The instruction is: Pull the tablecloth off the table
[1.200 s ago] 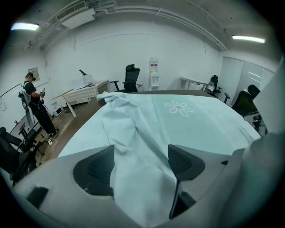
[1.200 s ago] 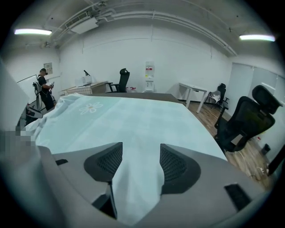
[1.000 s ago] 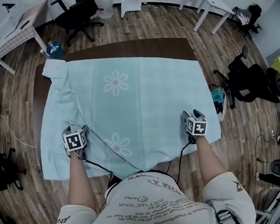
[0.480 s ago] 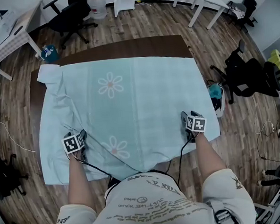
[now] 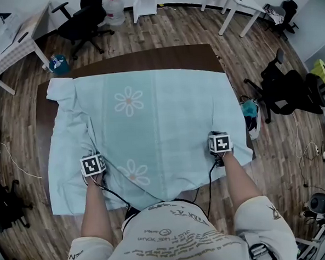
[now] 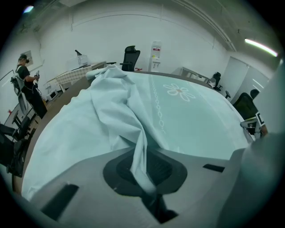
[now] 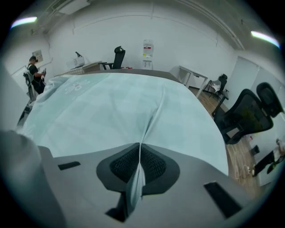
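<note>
The tablecloth (image 5: 161, 116) hides most of the table (image 5: 147, 59), bare only along its edges.

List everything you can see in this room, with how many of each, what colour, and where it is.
tablecloth: one, pale teal with white flowers, spread over the table, rumpled along its left side
table: one, dark brown, under the cloth, with a bare strip at the far edge
office chairs: at least two, black, on the floor at the far left and to the right of the table
desks: two, light, at the far left and far right
large bottle: one, whitish, on the floor beyond the table
small bucket: one, teal, on the floor by the table's far left corner
left gripper: one, grey, near left; jaws just closed on a tablecloth fold
right gripper: one, grey, near right; jaws just closed on a tablecloth fold
</note>
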`<control>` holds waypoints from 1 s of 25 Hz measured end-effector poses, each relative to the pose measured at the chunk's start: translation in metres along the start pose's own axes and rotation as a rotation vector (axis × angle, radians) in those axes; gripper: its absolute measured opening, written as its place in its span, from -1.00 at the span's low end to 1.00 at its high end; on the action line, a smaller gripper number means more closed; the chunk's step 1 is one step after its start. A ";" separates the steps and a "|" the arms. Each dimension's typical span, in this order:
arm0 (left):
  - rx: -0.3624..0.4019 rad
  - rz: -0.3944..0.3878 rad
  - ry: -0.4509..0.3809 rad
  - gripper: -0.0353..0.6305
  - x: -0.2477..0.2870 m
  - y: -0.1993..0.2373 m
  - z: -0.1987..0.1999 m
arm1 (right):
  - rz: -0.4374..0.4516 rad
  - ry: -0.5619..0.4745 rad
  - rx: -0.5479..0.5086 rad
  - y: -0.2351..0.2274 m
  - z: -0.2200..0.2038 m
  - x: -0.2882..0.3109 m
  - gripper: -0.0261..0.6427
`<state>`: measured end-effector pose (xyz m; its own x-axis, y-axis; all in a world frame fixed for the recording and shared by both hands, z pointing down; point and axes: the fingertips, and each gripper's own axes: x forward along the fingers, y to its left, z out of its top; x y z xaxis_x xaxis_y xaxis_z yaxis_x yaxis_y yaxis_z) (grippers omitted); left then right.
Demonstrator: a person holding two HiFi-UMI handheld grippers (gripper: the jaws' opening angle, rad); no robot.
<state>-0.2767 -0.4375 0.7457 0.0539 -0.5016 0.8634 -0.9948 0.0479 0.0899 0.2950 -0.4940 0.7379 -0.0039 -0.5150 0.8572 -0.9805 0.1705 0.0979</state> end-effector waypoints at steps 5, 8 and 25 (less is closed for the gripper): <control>0.043 -0.059 0.008 -0.85 -0.010 -0.018 0.003 | 0.005 -0.016 0.097 0.003 0.001 -0.004 -0.88; 0.035 -0.104 -0.043 -0.85 -0.025 -0.035 0.015 | 0.045 -0.038 0.162 0.008 -0.005 -0.009 -0.88; 0.085 -0.367 -0.248 -0.85 -0.093 -0.160 0.050 | 0.436 -0.156 -0.009 0.170 0.017 -0.088 -0.88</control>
<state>-0.1264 -0.4418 0.6262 0.3926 -0.6642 0.6362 -0.9178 -0.2380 0.3179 0.1249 -0.4341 0.6699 -0.4456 -0.5141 0.7329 -0.8791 0.4062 -0.2494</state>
